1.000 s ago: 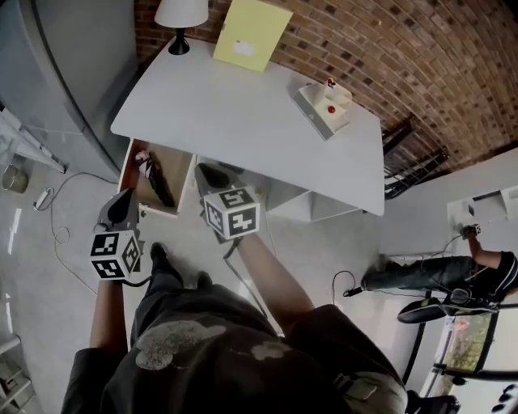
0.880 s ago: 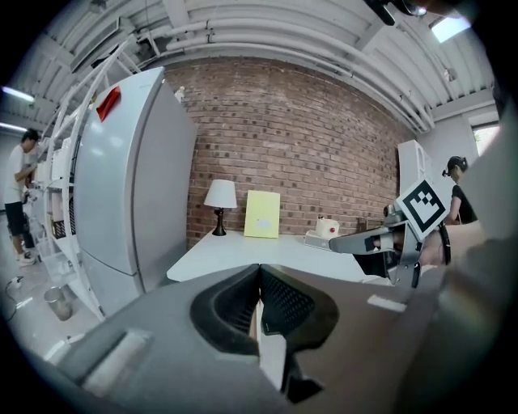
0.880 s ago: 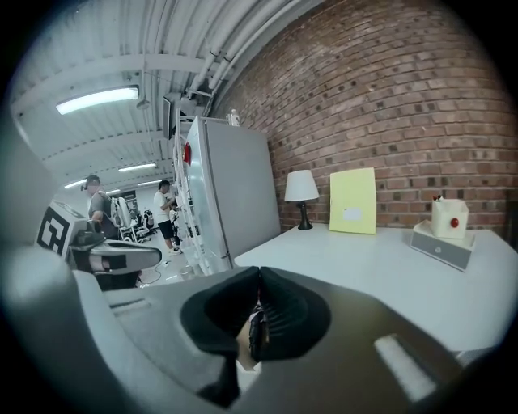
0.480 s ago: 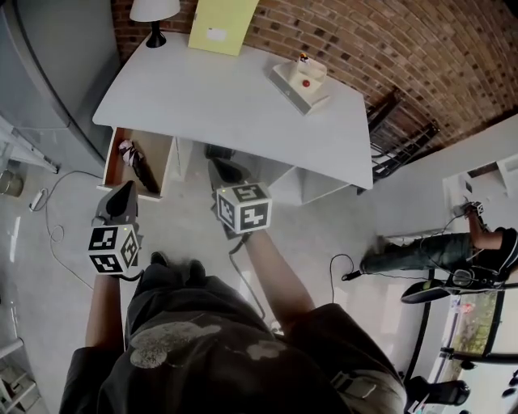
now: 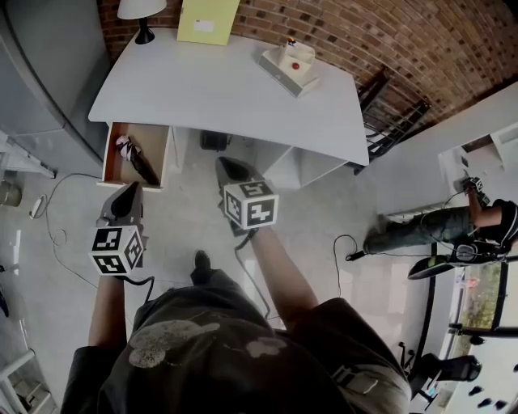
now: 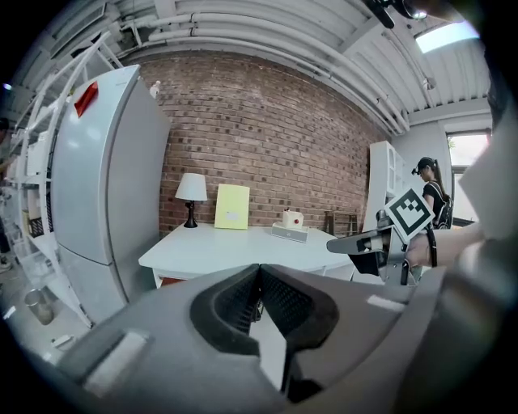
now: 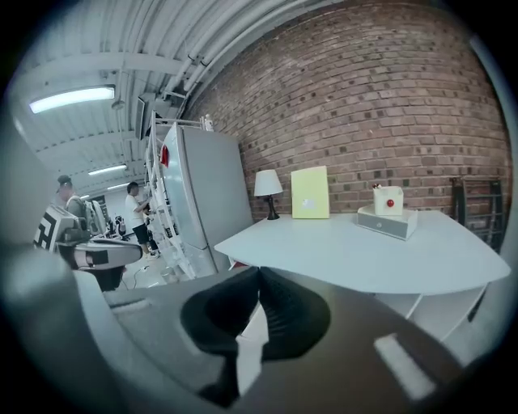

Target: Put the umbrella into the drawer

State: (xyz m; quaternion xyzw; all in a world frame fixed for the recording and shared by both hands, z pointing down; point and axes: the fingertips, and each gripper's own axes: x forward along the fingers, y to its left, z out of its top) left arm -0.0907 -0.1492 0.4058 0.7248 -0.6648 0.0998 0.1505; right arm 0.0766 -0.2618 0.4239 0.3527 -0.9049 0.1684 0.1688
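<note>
Umbrella point(image 5: 142, 166) in open drawer point(image 5: 108, 154), apart from left tool point(image 5: 130, 189) and right tool point(image 5: 224, 162), both closed, empty.

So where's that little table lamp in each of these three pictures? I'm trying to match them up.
Head view: the lamp is at the top left, on the far corner of the white table.
Left gripper view: the lamp is left of centre, on the table in front of the brick wall.
Right gripper view: the lamp is near the centre.
Shared landmark: the yellow board stands just right of the lamp in all three.
</note>
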